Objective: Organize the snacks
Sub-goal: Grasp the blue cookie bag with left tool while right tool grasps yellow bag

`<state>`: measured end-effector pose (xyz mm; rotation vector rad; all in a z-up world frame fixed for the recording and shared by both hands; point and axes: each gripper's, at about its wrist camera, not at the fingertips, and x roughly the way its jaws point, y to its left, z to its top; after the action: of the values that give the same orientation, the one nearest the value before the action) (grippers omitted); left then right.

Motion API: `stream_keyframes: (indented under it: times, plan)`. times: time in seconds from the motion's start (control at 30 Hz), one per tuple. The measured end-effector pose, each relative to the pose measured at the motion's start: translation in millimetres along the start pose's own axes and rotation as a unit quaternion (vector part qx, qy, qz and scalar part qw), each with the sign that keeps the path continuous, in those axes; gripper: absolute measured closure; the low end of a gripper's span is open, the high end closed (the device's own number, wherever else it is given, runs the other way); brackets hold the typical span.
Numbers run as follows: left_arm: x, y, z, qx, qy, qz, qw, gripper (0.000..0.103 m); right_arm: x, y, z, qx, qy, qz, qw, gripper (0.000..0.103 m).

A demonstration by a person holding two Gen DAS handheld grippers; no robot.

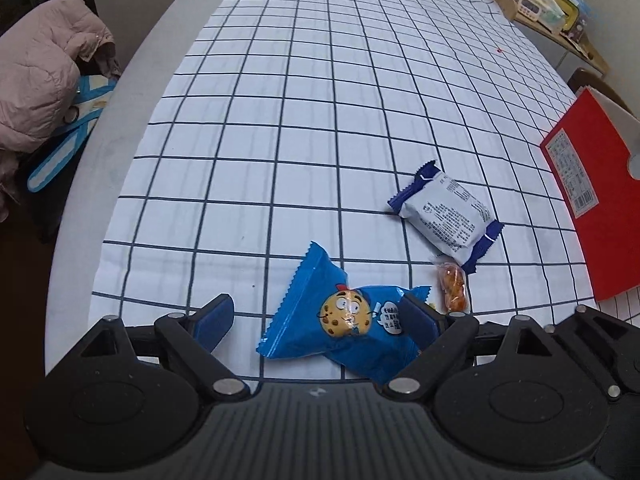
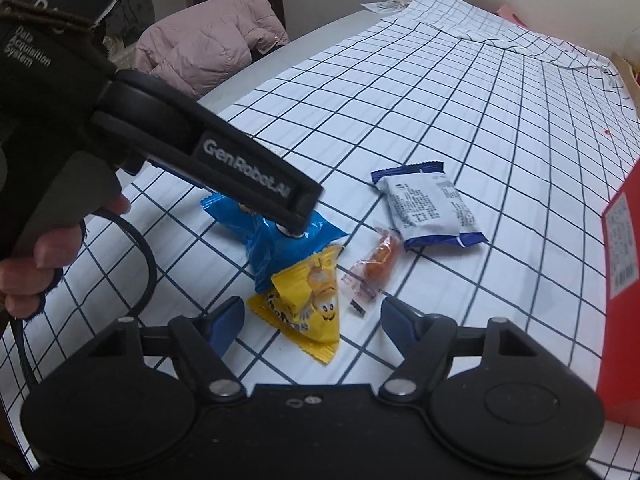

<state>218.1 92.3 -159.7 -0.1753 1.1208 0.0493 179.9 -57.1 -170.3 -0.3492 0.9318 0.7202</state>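
A thin checked cloth [image 1: 320, 120] lies smooth and matt under glossy, crinkled plastic-film packets, blue [image 1: 344, 320], yellow [image 2: 308, 304] and silvery white [image 1: 444, 216], beside a smooth red card box [image 1: 592, 184] and a quilted pink jacket [image 1: 40, 72].

Cookie packet [image 2: 276, 240] lies behind candy packet [image 2: 308, 312], wrapped sweet [image 2: 376, 268] right

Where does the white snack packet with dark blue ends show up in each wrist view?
Left wrist: white packet lies right of centre, beyond the orange candy.
Right wrist: white packet lies right of centre, above the gripper.
Shared landmark: the red box at the right edge.
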Motion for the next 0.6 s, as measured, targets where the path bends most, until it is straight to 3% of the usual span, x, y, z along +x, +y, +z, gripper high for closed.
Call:
stream_keyframes:
  times: [0.2,0.4,0.47,0.6]
  plan:
    - [3.3,-4.0,-2.3,0.02,0.003,-0.015,0.9997,0.015,6.6,2.2,1.2,-0.012,0.002,0.003,1.0,0.039]
    - [4.4,-2.4,-3.1,0.02,0.008,-0.026,0.9994,0.027,4.7,2.2,0.0,-0.022,-0.01,0.01,1.0,0.053]
    - [3.2,-1.6,-2.7,0.018,0.008,-0.03,0.9994,0.037,3.4,1.9,-1.1,-0.02,-0.009,0.018,1.0,0.062]
    - [-2.0,-4.0,-5.1,0.022,0.007,-0.033,0.9992,0.044,0.9,2.2,-5.3,-0.02,-0.011,0.019,1.0,0.065]
